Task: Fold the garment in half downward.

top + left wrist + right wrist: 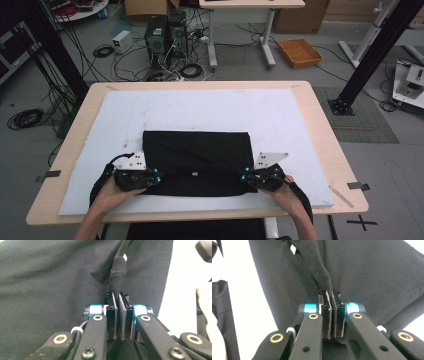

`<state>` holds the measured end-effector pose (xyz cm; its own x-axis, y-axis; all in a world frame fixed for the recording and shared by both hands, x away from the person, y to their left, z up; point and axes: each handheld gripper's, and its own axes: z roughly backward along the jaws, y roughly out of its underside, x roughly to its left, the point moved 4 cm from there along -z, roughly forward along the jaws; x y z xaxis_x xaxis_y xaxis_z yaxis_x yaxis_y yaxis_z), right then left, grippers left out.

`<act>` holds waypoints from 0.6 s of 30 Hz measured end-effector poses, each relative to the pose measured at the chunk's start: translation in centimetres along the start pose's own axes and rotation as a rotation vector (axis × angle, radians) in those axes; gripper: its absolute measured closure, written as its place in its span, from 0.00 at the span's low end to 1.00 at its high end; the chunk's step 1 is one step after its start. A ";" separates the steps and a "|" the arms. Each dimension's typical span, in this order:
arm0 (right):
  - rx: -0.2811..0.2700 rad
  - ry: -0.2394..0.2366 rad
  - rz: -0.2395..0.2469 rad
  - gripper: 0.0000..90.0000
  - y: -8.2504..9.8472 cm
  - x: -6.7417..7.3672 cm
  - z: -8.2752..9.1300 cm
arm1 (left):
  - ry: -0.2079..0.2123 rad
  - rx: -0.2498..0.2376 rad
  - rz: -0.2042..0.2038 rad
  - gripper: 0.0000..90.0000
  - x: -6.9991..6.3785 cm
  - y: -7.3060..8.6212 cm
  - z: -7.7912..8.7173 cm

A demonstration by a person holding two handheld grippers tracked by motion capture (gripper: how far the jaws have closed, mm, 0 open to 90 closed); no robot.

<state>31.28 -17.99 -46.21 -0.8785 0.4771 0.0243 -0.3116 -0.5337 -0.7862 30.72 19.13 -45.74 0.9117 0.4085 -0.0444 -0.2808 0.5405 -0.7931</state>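
Note:
A black garment (197, 150) lies folded on the white mat (200, 105), near the table's front edge. My left gripper (155, 177) is at the garment's near left side, and a ridge of black cloth (117, 277) runs into its pressed-together jaws (117, 296). At the near right side my right gripper (245, 177) does the same, its jaws (329, 293) pinching a bunched fold of cloth (319, 272). A taut ridge of fabric with a small white tag (195, 174) stretches between the two grippers. A hand holds each gripper from the bottom of the high view.
The mat covers most of the wooden table (320, 130), leaving bare white area behind and beside the garment. Beyond the table, on the floor, are computer towers (165, 35), loose cables, an orange basket (300, 52) and black frame posts (370, 55).

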 end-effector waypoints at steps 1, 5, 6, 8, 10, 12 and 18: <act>-0.004 -0.003 0.002 0.98 0.1 0.1 0.1 | 0.004 -0.002 -0.001 0.95 -0.1 0.0 0.1; 0.009 -0.011 0.002 0.98 0.6 0.3 0.2 | 0.020 0.010 -0.010 0.95 -0.7 0.3 0.1; 0.012 -0.013 0.001 0.98 0.7 0.4 0.2 | 0.022 0.018 -0.011 0.95 -0.8 0.4 0.0; 0.022 -0.025 0.000 0.96 1.0 0.5 0.1 | 0.033 0.033 -0.003 0.95 -0.9 0.6 -0.1; 0.025 -0.055 -0.018 0.90 1.1 0.5 0.2 | 0.062 0.045 0.015 0.91 -1.0 0.7 -0.1; 0.008 -0.082 -0.028 0.86 0.9 0.7 0.6 | 0.096 0.014 0.026 0.87 -1.4 0.3 0.4; -0.064 -0.116 -0.011 0.80 -1.1 2.1 1.2 | 0.106 -0.017 -0.002 0.77 -2.2 -1.4 0.0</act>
<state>29.40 -17.21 -44.55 -0.9124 0.3966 0.1017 -0.3009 -0.4811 -0.8234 29.12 17.53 -44.52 0.9392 0.3266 -0.1062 -0.2746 0.5286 -0.8032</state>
